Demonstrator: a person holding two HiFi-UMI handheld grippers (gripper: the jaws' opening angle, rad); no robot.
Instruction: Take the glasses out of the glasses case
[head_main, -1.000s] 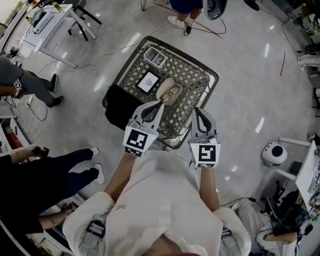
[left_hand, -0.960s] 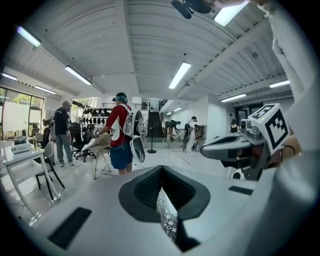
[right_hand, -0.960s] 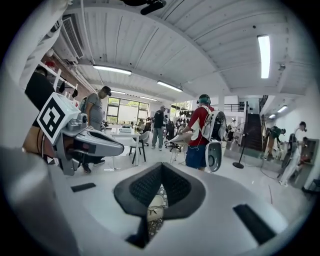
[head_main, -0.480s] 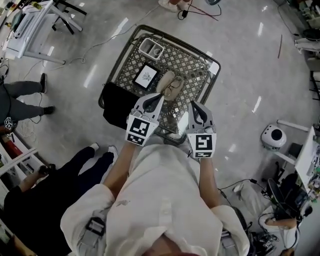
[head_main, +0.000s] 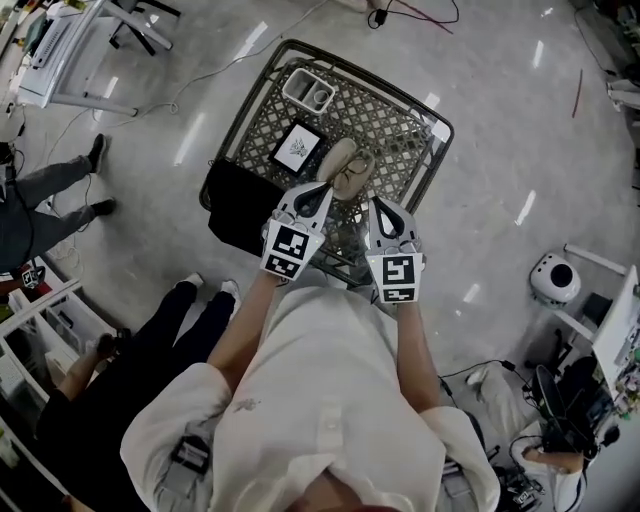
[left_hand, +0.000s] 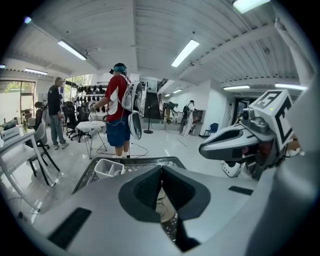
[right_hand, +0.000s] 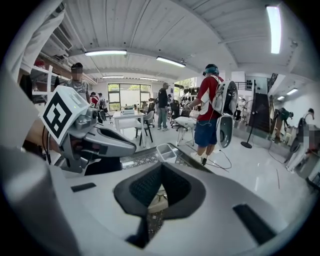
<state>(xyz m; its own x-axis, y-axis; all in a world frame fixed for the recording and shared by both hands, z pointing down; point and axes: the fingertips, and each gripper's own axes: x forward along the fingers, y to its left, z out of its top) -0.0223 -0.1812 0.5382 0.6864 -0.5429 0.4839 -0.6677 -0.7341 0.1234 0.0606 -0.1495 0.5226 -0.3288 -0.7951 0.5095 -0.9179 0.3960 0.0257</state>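
Since a second ago both of my grippers have come down toward the lattice-top table (head_main: 400, 125) and drawn nearer each other. The left gripper (head_main: 321, 188) now has its tip just beside the near end of the glasses case (head_main: 343, 165). The right gripper (head_main: 378, 204) hangs a little short of the case, off to its right. Both pairs of jaws are clenched together with nothing between them. The case lies open near the middle of the table, beside a printed marker card (head_main: 297, 148). The glasses (head_main: 352, 180) seem to rest inside it, though they are too small to be sure. I judge this to be the approach step, with nothing gripped yet. Next I need to part the jaws, steady the case with one gripper, and close the other on the frame without dragging the case across the lattice.
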